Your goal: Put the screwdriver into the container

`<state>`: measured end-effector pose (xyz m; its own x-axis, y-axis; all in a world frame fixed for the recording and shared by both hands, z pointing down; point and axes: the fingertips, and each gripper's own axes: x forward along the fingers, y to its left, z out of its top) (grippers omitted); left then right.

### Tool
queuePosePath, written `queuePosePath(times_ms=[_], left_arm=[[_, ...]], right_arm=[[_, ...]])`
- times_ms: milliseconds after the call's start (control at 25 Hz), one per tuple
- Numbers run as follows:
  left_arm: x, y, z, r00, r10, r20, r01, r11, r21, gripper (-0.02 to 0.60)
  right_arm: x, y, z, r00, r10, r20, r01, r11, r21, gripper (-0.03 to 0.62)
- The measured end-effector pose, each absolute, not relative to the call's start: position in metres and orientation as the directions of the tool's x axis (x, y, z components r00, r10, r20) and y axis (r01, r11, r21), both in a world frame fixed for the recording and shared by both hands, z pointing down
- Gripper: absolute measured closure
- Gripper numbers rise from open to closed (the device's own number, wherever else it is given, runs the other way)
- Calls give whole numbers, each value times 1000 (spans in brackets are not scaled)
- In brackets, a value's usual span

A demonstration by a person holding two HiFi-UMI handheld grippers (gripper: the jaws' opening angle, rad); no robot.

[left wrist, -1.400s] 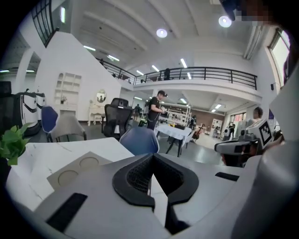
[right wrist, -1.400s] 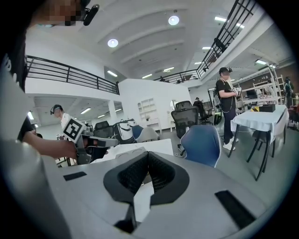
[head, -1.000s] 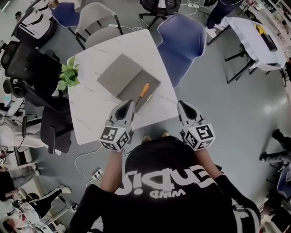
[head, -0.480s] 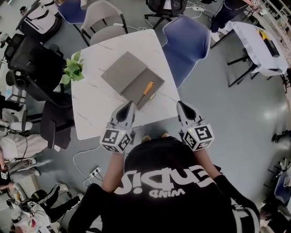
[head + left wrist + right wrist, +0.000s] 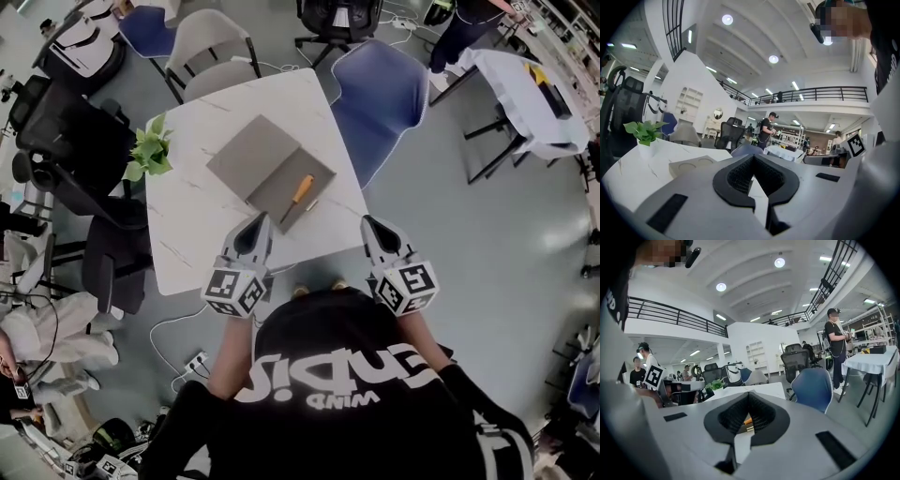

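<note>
white marbled stone makes the table [image 5: 187, 234], the largest thing in the head view, with a blue chair [image 5: 380, 94] at its far side and a small potted plant [image 5: 150, 150] at its left edge. on it lies the grey container [image 5: 251, 150], a flat square piece with a second, lower grey panel joined at its near side. the left gripper [image 5: 258, 223] and right gripper [image 5: 370, 227] hover at the table's near edge, well apart, each with its jaws clenched together on nothing. the screwdriver [image 5: 300, 189], orange-handled, lies on that lower grey panel, shaft toward the near edge. if the panel is the container's tray, the tool already sits where the task wants it; if it is a folded-out lid, the placing is left to do, and the pictures don't settle which. writing is scarce: white lettering on the person's black shirt [image 5: 347, 375] shows upside down, its small line looking like "wind", the large word unclear.
</note>
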<state>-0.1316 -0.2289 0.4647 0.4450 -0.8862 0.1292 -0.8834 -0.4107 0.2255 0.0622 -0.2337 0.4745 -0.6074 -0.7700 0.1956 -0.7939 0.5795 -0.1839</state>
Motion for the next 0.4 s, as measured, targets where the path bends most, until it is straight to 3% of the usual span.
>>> queuePosePath(times_ms=[400], left_arm=[[-129, -233, 467, 441, -886, 142, -884, -403, 236, 568]], right_arm=[[64, -233, 477, -615, -764, 195, -788, 584, -193, 582]])
